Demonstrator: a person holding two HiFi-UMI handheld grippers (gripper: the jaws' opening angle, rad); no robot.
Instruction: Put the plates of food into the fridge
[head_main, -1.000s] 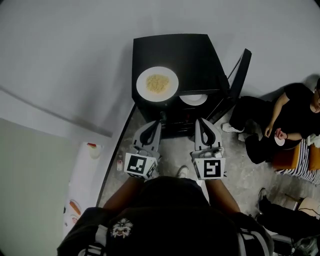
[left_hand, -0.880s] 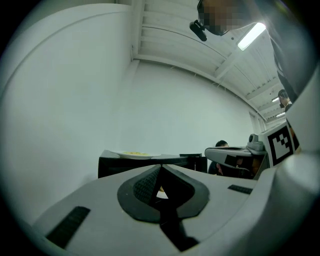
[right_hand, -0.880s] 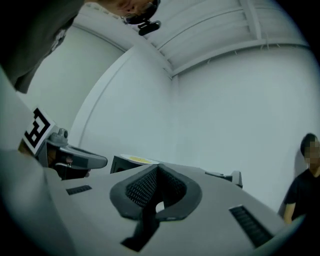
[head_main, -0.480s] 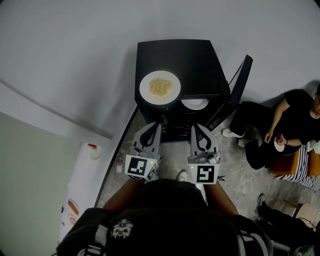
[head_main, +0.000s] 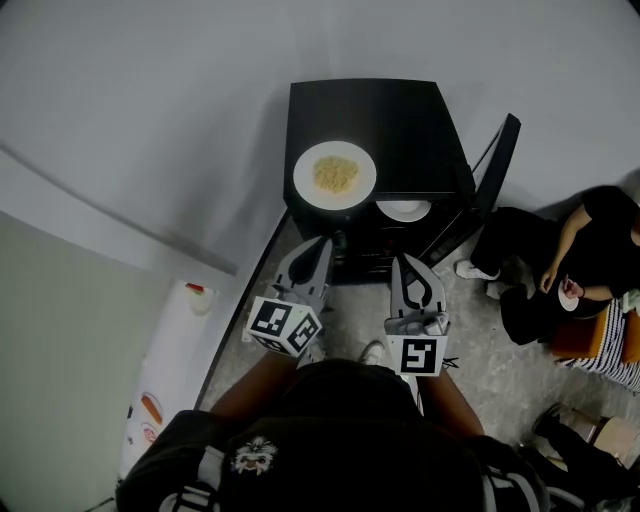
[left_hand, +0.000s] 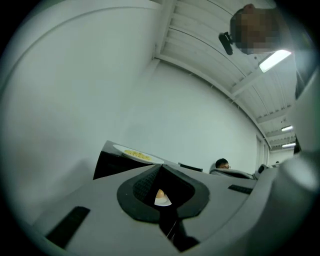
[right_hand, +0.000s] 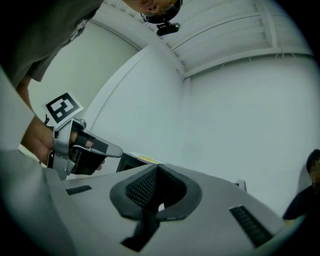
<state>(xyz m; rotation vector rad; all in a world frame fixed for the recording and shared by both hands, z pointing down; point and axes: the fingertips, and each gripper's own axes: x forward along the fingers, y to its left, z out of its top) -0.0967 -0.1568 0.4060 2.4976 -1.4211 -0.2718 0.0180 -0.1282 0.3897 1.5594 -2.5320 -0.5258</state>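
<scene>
Both grippers are empty. Left gripper (head_main: 323, 244) has its jaws together, and so does the right gripper (head_main: 406, 263). They are held side by side over the floor (head_main: 470, 330), in front of the fridge (head_main: 400, 120) and not touching it.

The plate of yellow food (head_main: 335, 175) sits on the fridge's top, at the front left corner. The second plate (head_main: 404, 209) is inside, just under the top's front edge. It is partly cut off and its contents are unclear from the head view.

The fridge door (head_main: 497, 165) stands open to the right. A seated person (head_main: 590, 250) is beyond the door, cut off by the frame. Shelves lower in the fridge are too dark to make out.
</scene>
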